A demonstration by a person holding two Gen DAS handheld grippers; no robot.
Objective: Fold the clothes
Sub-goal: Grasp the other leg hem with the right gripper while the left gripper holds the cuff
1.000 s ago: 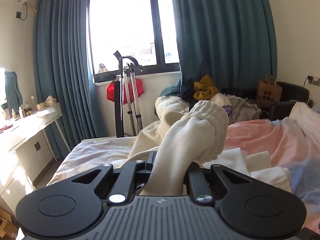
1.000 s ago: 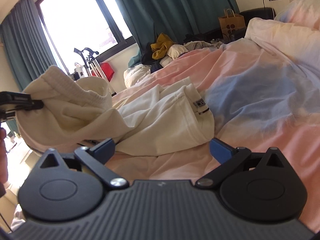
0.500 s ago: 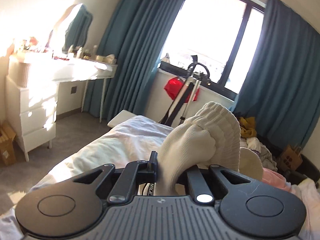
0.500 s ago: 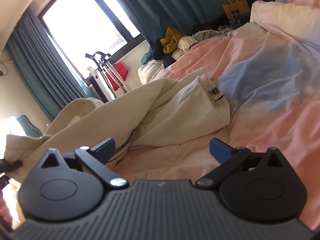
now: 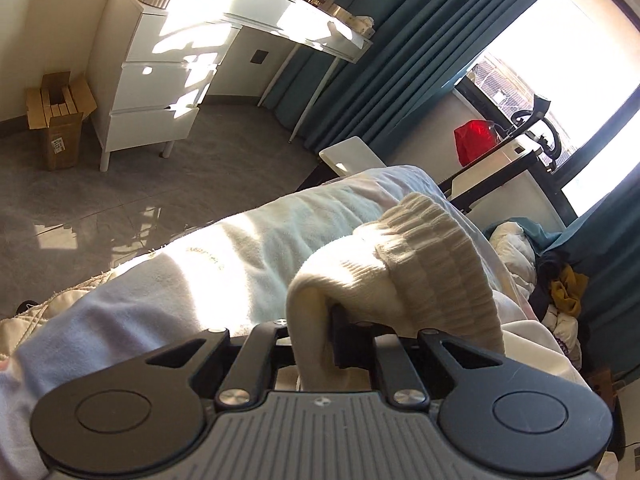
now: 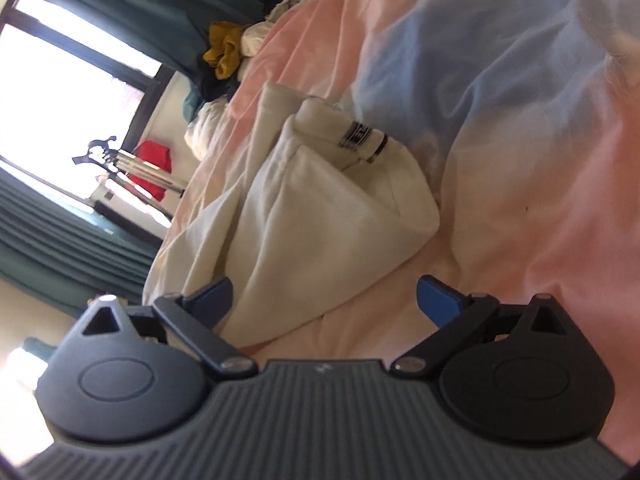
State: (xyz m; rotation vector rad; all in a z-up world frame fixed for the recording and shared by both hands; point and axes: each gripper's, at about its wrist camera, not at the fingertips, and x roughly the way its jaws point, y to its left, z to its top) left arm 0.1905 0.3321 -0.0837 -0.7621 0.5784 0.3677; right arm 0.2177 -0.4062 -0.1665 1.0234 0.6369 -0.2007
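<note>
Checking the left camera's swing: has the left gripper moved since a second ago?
Yes. The left gripper, shut on the cream ribbed cuff, has swung left and tilted down: the window slid from centre to the right edge, and the white dresser and floor now show.

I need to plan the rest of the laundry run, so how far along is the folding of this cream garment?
Done: little that shows; the cream garment lies bunched on the pink and blue bedsheet, not flat or squared.
In hand: the left gripper is shut on its ribbed cuff, lifted off the bed.
Left: the right gripper hangs open near the cloth, gripping nothing; spreading and every fold look still to come.
</note>
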